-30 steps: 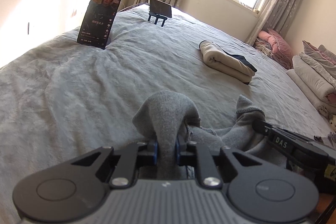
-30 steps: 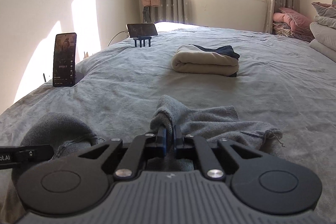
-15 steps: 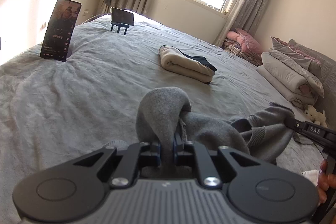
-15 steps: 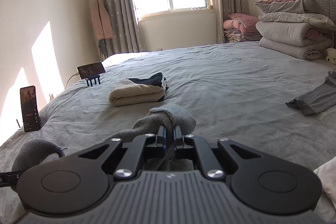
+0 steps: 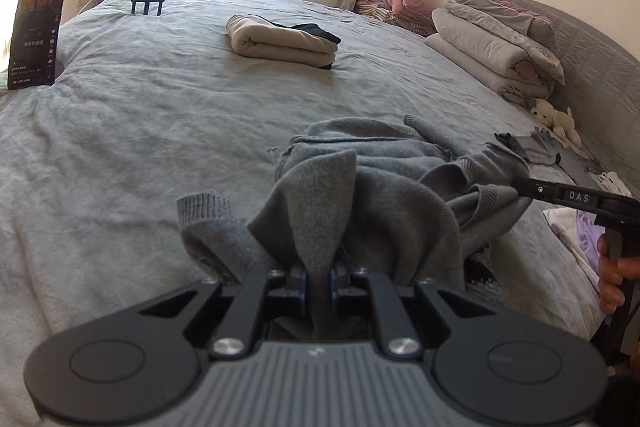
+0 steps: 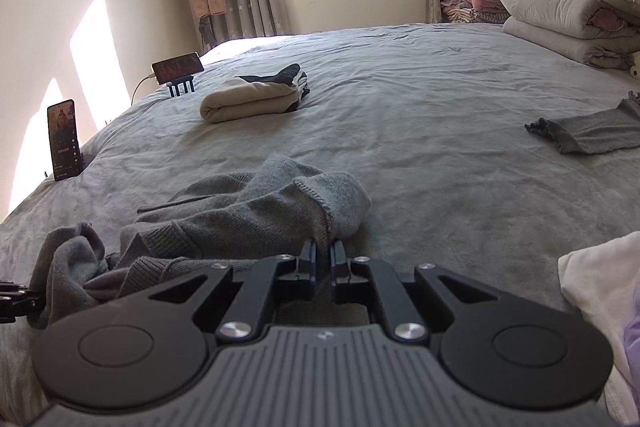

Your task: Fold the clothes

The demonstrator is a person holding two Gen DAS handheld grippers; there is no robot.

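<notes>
Left wrist view shows the left gripper [image 5: 318,281] clenched on a bunch of the grey sweater [image 5: 384,195], which sags over the bed [image 5: 160,115]. The right gripper [image 6: 323,259] pinches another edge. They seem to be spreading it; next, lay it flat.

We saw a grey knit sweater [image 5: 384,195], soft and matt with ribbed cuffs, lying on a matt, slightly fuzzy grey bedspread [image 5: 160,115], while the grippers [image 6: 323,259] looked like matt black plastic with shiny metal screws [image 6: 234,327], and the phone [image 5: 36,31] had a glossy screen.
</notes>
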